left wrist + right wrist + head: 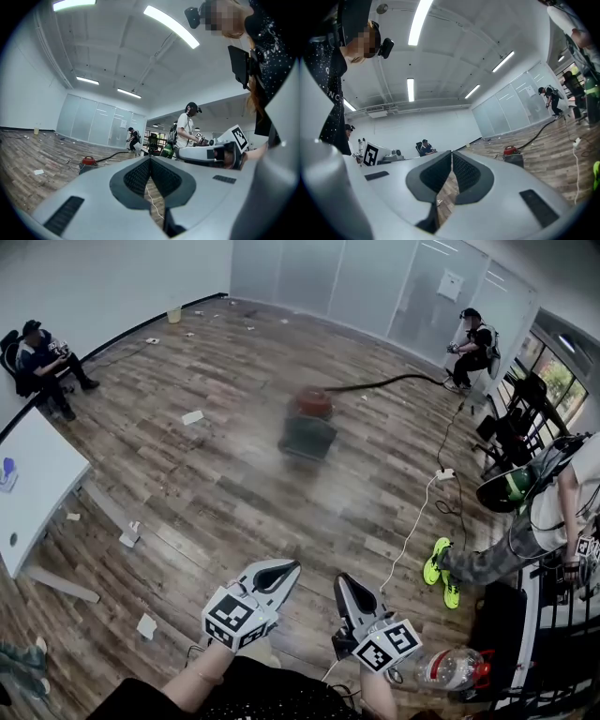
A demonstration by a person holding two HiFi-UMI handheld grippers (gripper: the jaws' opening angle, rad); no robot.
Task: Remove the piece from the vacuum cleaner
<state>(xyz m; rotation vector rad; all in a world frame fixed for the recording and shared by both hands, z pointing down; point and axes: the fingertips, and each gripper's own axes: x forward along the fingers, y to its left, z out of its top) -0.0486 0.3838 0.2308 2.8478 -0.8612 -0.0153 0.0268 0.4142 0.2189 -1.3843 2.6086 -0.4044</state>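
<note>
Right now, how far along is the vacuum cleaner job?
Nothing looks done: the vacuum cleaner stands across the floor, hose leading from it. In hand: nothing, the left gripper and right gripper are shut and empty. Left: the whole approach and removal.

Vacuum cleaner (307,423), ahead of both grippers: red top, dark base, black hose (384,382). Left gripper (287,568) and right gripper (346,581): light grey shells, black textured pads, black-and-white square-marker cubes. Floor (225,484): brown wood-plank pattern with white scraps (192,416). White cable (412,526) to the right of the right gripper, neon yellow-green shoes (438,570) past it. White table (37,474) far left of the left gripper.
</note>
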